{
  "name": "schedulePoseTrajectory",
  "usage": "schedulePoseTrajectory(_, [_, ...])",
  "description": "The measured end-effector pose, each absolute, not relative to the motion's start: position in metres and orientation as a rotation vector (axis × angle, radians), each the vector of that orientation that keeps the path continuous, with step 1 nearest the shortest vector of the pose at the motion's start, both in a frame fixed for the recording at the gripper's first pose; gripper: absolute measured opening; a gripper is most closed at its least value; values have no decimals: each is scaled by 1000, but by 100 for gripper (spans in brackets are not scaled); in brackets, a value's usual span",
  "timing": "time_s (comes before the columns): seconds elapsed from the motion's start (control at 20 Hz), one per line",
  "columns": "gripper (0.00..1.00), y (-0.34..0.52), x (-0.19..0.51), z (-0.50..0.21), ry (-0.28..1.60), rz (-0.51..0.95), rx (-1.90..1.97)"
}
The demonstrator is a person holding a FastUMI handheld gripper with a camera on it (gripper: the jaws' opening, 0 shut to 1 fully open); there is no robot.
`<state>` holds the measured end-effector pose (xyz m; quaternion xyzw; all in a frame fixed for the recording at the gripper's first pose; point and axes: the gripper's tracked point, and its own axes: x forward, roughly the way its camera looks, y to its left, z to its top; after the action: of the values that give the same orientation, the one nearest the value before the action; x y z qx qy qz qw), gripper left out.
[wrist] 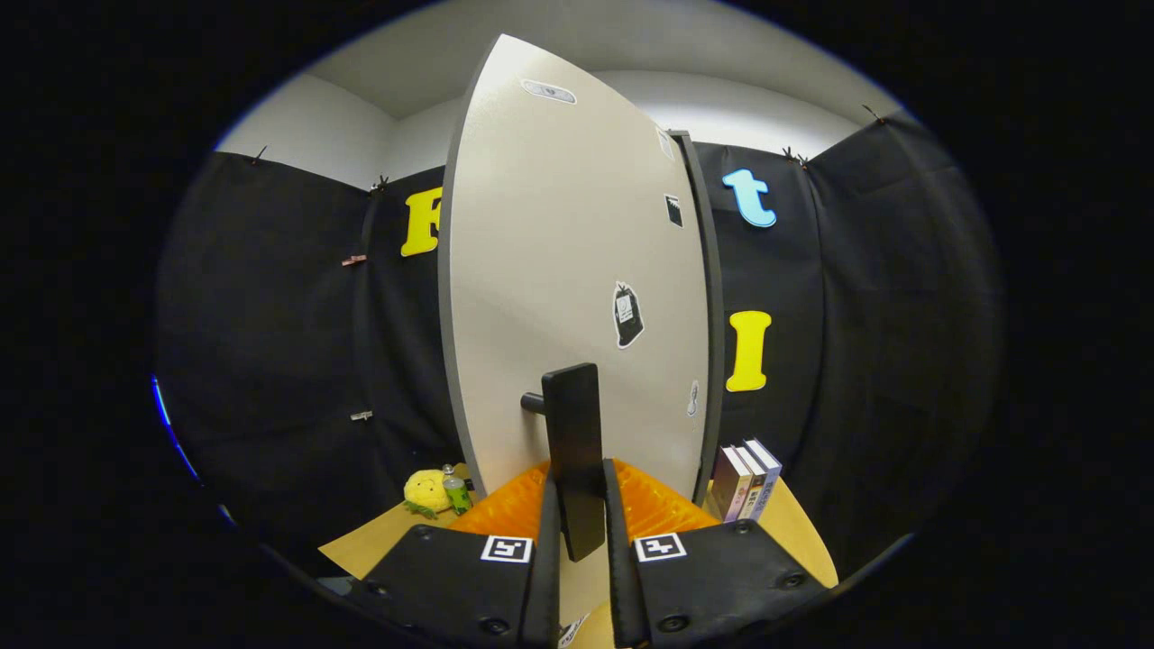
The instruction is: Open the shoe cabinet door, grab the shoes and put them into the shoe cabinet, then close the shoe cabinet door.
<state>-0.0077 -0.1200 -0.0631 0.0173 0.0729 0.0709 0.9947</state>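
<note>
Cabinet door just ahead, swung partly ajar; handle clamped between gripper fingers; books far right, plush toy far left; probably mid door-swing, opening or closing unclear; next calls for steady arc about the hinge.
</note>
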Motion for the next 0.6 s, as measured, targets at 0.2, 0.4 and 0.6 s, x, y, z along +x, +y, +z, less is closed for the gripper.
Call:
schedulePoseTrajectory(0.2, [26,-144,-8,-68,159,100,41])
schedulePoseTrajectory(0.4, [26,-171,-2,-67,146,31,41])
schedulePoseTrajectory(0.6, [21,-190,-3,-62,127,-14,52])
